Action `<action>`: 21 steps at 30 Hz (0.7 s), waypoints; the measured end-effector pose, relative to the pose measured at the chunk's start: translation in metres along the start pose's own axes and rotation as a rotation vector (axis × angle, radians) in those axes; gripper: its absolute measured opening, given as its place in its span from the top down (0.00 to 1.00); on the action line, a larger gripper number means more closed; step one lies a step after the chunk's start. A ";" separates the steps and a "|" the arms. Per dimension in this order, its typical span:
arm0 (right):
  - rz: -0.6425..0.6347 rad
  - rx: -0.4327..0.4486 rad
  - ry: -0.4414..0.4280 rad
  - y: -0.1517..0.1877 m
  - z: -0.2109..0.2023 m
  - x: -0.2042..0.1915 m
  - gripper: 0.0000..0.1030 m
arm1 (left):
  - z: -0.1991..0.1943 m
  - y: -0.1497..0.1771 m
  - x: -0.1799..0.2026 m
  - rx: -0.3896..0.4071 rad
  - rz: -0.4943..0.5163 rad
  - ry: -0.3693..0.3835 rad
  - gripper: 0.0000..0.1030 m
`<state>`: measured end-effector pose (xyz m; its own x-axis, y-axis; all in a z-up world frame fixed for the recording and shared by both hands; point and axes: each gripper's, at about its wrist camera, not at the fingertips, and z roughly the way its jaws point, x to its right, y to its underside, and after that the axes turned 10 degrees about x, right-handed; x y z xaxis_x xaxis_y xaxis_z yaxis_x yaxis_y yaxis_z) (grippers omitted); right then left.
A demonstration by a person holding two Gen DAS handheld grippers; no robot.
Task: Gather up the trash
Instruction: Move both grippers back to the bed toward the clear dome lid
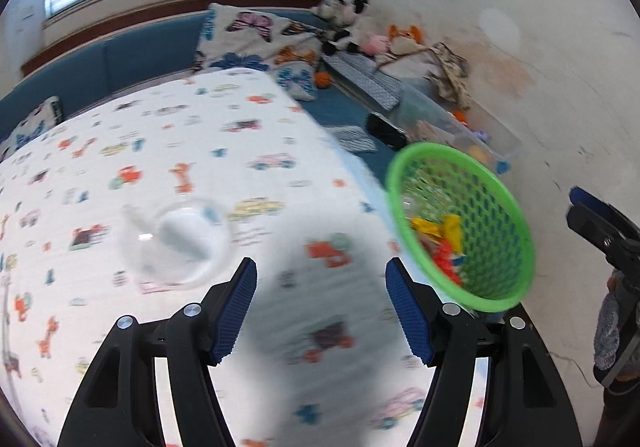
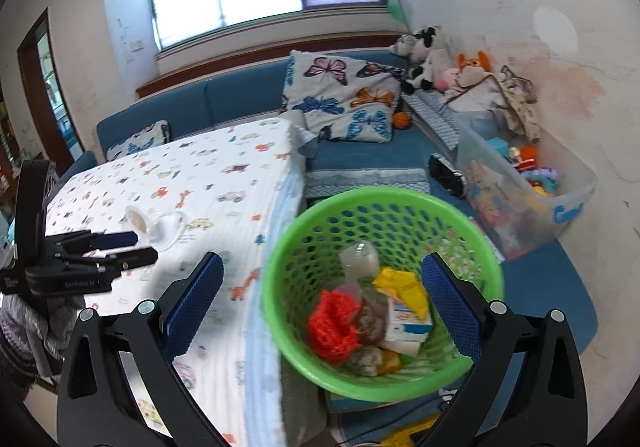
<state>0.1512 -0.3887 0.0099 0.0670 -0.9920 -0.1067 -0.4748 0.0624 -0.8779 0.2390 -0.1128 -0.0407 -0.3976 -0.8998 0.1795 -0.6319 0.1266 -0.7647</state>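
Note:
A green mesh basket (image 2: 360, 193) stands beside the bed, holding a red net (image 2: 332, 323), a yellow wrapper (image 2: 404, 287), a white carton (image 2: 408, 323) and a small bottle (image 2: 360, 259). My right gripper (image 2: 322, 271) hovers over it, jaws wide open, pads touching nothing. A clear plastic cup (image 1: 176, 239) lies on the printed sheet, blurred, ahead and left of my left gripper (image 1: 322, 311), which is open and empty. The basket (image 1: 424, 147) is to its right. The cup (image 2: 160, 225) sits just beyond the left gripper (image 2: 144, 247) in the right wrist view. The right gripper (image 1: 576, 207) shows at the left wrist view's right edge.
The bed's sheet (image 2: 200, 175) carries a cartoon print. Behind are a blue padded bench (image 2: 360, 159), a butterfly pillow (image 2: 344, 99), stuffed toys (image 2: 428, 59) and an orange ball (image 2: 402, 121). A clear toy bin (image 2: 520, 203) stands along the right wall. A black object (image 2: 446, 175) lies near the basket.

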 end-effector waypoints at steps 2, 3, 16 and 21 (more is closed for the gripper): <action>-0.003 -0.003 -0.013 0.000 0.003 -0.007 0.04 | -0.004 0.000 -0.018 0.011 -0.011 -0.032 0.37; -0.004 -0.004 -0.019 0.000 0.005 -0.010 0.04 | -0.007 0.002 -0.029 0.015 -0.012 -0.049 0.37; -0.012 -0.053 -0.094 0.005 0.031 -0.047 0.04 | 0.007 0.011 -0.093 -0.025 0.065 -0.093 0.31; -0.011 -0.078 -0.116 0.007 0.044 -0.058 0.04 | 0.018 0.011 -0.096 -0.042 0.109 -0.078 0.31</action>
<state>0.1823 -0.3261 -0.0108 0.1709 -0.9731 -0.1546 -0.5398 0.0388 -0.8409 0.2828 -0.0324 -0.0777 -0.4131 -0.9095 0.0467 -0.6160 0.2413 -0.7499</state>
